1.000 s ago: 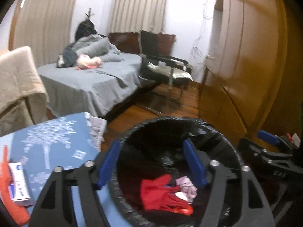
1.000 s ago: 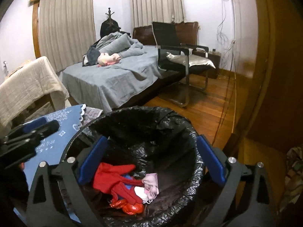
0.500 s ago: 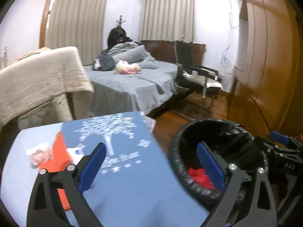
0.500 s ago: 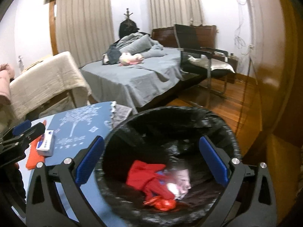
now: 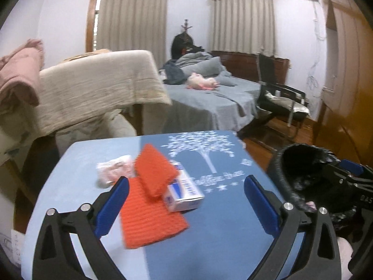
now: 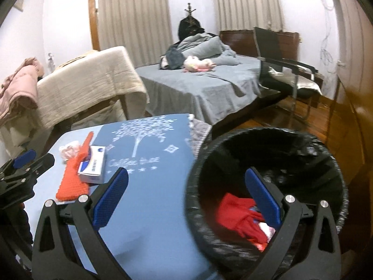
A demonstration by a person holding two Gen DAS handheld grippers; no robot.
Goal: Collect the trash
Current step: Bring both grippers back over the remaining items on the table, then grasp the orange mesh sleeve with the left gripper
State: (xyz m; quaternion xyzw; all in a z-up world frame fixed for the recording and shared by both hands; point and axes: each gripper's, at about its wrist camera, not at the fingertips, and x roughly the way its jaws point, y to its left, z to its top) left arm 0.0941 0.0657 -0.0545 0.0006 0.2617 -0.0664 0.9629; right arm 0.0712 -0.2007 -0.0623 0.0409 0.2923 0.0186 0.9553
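A small white and blue box [image 5: 184, 192] lies on an orange knitted cloth [image 5: 149, 219] on the blue tablecloth [image 5: 221, 228]; a crumpled pink-white wrapper [image 5: 114, 170] lies beside them. My left gripper [image 5: 186, 205] is open and empty just above the box and cloth. My right gripper [image 6: 186, 200] is open and empty, straddling the rim of the black-lined trash bin [image 6: 303, 144], which holds red trash [image 6: 237, 217]. The box [image 6: 92, 164], the cloth [image 6: 72, 182] and the left gripper [image 6: 23, 165] show in the right wrist view. The bin [image 5: 303, 168] stands right of the table.
A beige-covered piece of furniture [image 5: 93, 88] stands behind the table. A bed with grey sheets [image 5: 209, 98] and a black chair [image 5: 279, 98] are farther back. A wooden wardrobe [image 5: 349, 70] lines the right wall. The floor is wood.
Both grippers have swung left from over the bin toward the table. The left one now faces the box and orange cloth; the right one has the bin's rim between its fingers.
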